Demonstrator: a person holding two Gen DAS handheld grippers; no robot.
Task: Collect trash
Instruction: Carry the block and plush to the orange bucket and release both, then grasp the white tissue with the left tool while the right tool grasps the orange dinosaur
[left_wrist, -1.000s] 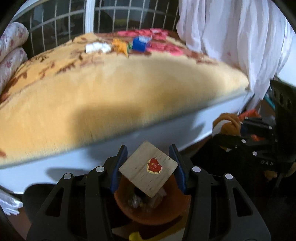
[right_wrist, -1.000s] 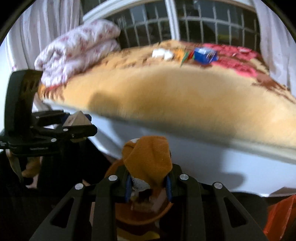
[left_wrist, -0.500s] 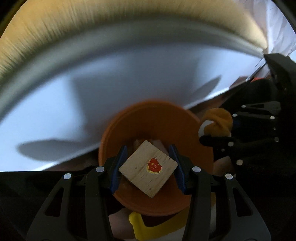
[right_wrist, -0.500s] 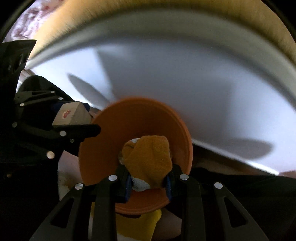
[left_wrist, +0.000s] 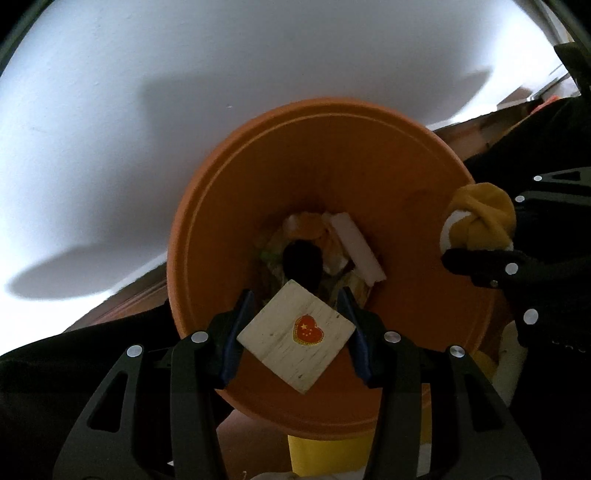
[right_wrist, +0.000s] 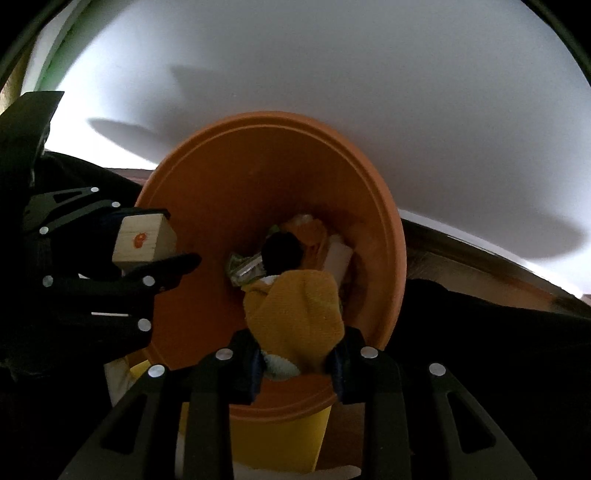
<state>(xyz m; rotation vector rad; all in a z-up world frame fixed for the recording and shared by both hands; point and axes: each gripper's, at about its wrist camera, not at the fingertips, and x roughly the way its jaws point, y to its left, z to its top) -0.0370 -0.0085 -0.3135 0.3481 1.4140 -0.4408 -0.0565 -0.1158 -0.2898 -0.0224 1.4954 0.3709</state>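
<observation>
The left claw (left_wrist: 295, 325) is pointing down into the mouth of an orange bin (left_wrist: 236, 177), its two blue-padded fingers (left_wrist: 236, 328) clamping a pale wooden block (left_wrist: 295, 336) by two opposite corners. The block is sitting diamond-wise between the pads, its top face showing a red heart sticker (left_wrist: 307, 329) with small yellow stars. It is hanging just inside the near rim of the bin, above the rubbish at the bottom.

The right claw (right_wrist: 295, 354) is also aiming downward over the same bin (right_wrist: 184, 206), and its pads are gripping a mustard-yellow bundle of cloth (right_wrist: 295, 317) with a white patch showing at its lower edge. In the left wrist view this bundle (left_wrist: 480, 218) is appearing at the right side of the bin's rim, pinched in the black fingers of the right claw. In the right wrist view the wooden block (right_wrist: 144, 240) is showing at the left side of the rim, held in the left claw.

Down in the bin, a white flat slab (left_wrist: 356, 251), some orange material, a dark round shape and crumpled greenish wrappers (right_wrist: 243, 267) are lying together. A white panel (left_wrist: 147, 110) is filling the space behind the bin, with dark shadows falling across it. Something yellow (right_wrist: 288, 439) is peeking out beneath the bin's near edge; what it is I cannot tell.
</observation>
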